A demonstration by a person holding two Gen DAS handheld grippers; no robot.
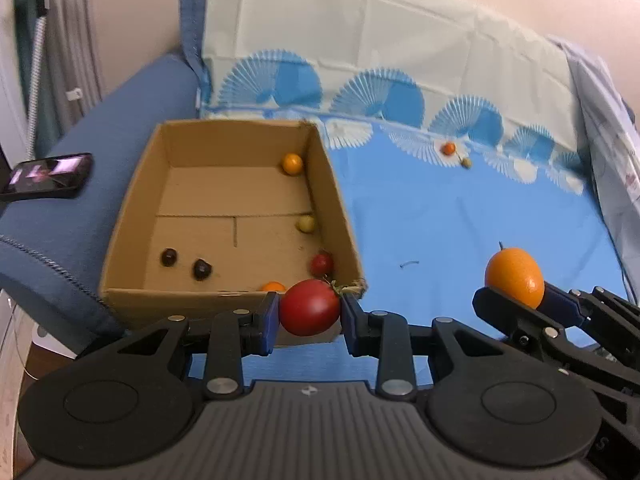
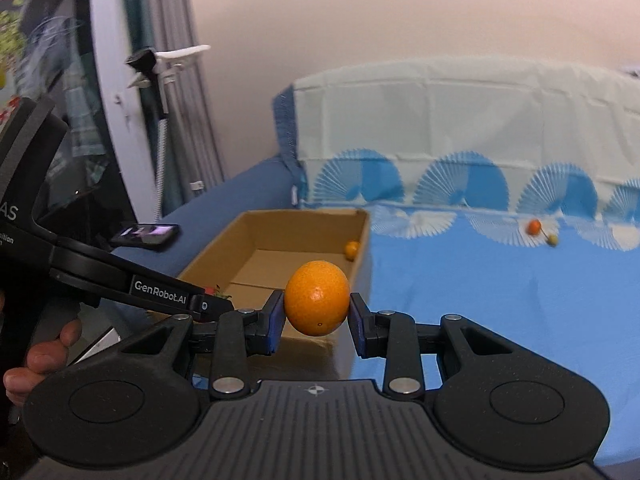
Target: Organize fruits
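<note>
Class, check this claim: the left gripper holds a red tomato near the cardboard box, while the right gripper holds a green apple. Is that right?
Not quite. The right gripper holds an orange fruit, not a green apple; the right wrist view shows it between the fingers. The rest stands: the left gripper holds the red tomato near the cardboard box.
</note>
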